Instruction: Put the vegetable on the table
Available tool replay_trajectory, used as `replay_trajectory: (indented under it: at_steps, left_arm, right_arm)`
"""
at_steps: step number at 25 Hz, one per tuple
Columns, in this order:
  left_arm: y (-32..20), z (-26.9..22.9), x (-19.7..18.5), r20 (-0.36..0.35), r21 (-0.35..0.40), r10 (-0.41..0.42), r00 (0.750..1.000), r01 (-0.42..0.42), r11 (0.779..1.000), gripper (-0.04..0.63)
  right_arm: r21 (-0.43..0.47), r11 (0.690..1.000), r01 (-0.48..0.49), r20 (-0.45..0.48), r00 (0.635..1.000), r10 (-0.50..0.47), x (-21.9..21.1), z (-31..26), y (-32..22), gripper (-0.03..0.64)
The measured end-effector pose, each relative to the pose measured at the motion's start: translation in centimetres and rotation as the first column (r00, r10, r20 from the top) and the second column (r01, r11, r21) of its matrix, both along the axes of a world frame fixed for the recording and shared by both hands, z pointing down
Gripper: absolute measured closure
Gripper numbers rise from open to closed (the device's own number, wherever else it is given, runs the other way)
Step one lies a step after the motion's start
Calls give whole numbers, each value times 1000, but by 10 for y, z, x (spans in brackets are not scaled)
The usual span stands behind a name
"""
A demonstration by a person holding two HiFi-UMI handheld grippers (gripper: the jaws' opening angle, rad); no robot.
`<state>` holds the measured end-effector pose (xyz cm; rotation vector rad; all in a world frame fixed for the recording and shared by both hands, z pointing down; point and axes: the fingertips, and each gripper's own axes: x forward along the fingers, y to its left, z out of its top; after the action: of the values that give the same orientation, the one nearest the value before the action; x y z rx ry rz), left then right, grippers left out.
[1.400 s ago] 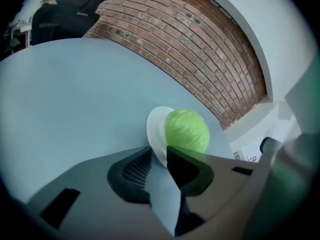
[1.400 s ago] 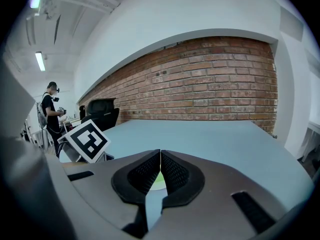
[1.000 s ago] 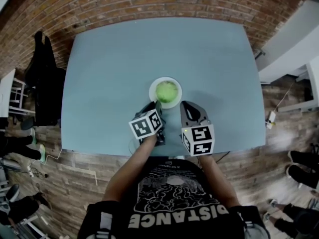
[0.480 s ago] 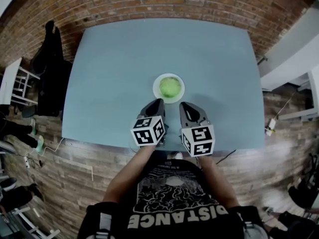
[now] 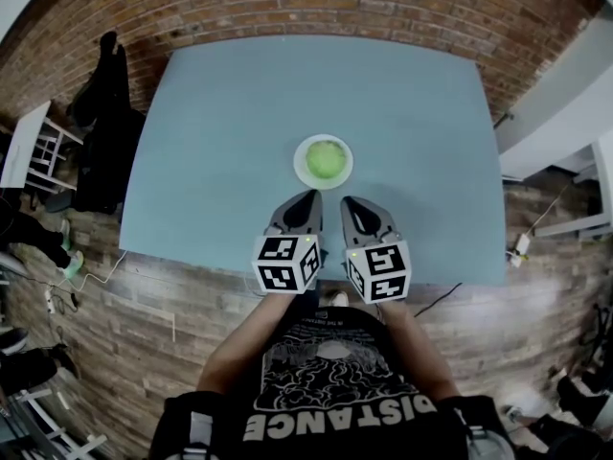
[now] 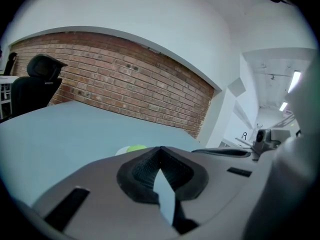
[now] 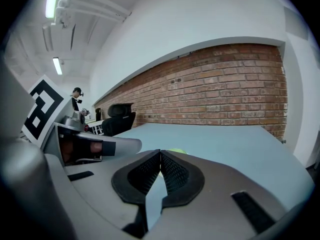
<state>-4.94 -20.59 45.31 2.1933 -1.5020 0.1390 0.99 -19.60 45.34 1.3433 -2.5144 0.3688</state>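
Observation:
A round green vegetable (image 5: 325, 162) lies on a small white plate (image 5: 301, 151) near the middle of the blue-grey table (image 5: 220, 123). Both grippers hover side by side just in front of the plate, near the table's front edge. My left gripper (image 5: 310, 196) is shut with nothing in it, and its tips point at the plate. My right gripper (image 5: 346, 202) is also shut and empty. In the left gripper view the vegetable (image 6: 135, 148) peeks over the shut jaws. A sliver of the vegetable (image 7: 176, 151) shows above the jaws in the right gripper view.
A black office chair (image 5: 100, 151) stands at the table's left side, with a white shelf (image 5: 27, 151) beyond it. A brick wall (image 5: 316, 3) runs behind the table. Cables (image 5: 81, 290) lie on the wooden floor at the left.
Both grippers have drawn back a little from the plate toward the front edge. The left one has levelled beside the right. The vegetable has stayed on the plate.

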Motion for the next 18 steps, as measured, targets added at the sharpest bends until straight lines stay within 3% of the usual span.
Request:
replay_trajectory:
  at_steps: [18]
  left_arm:
    - [59, -24, 21, 61, 59, -8, 998, 5, 998, 595]
  right_arm:
    - [74, 996, 41, 53, 998, -45, 6, -30, 46, 609]
